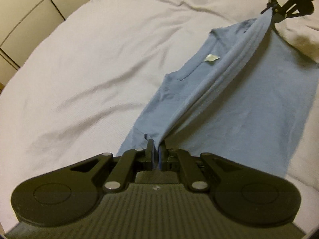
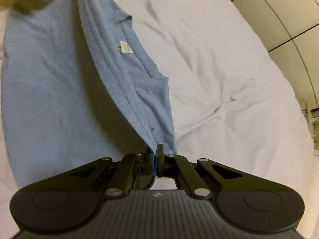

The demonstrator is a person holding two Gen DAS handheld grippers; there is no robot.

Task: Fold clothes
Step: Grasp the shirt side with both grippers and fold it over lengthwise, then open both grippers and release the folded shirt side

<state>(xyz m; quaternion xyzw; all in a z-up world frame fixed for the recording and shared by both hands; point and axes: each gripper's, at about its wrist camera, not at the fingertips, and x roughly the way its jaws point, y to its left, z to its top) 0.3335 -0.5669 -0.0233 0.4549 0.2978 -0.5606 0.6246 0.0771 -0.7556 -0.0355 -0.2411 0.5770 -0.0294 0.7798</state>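
Note:
A blue T-shirt [image 1: 245, 107] lies on a white bed sheet [image 1: 89, 59], with a small white neck label [image 1: 211, 57] showing. My left gripper [image 1: 156, 143] is shut on one corner of the shirt's hem edge. My right gripper [image 1: 272, 7], seen at the far top right in the left wrist view, is shut on the other corner. The hem edge is stretched taut between them, lifted above the rest of the shirt. In the right wrist view my right gripper [image 2: 154, 149] pinches the blue T-shirt [image 2: 49, 75] and the label [image 2: 125, 47] lies beyond.
The wrinkled white sheet [image 2: 229, 69] spreads wide beside the shirt. Beige cupboard doors [image 1: 24, 6] stand past the bed's edge, also in the right wrist view [image 2: 283, 14].

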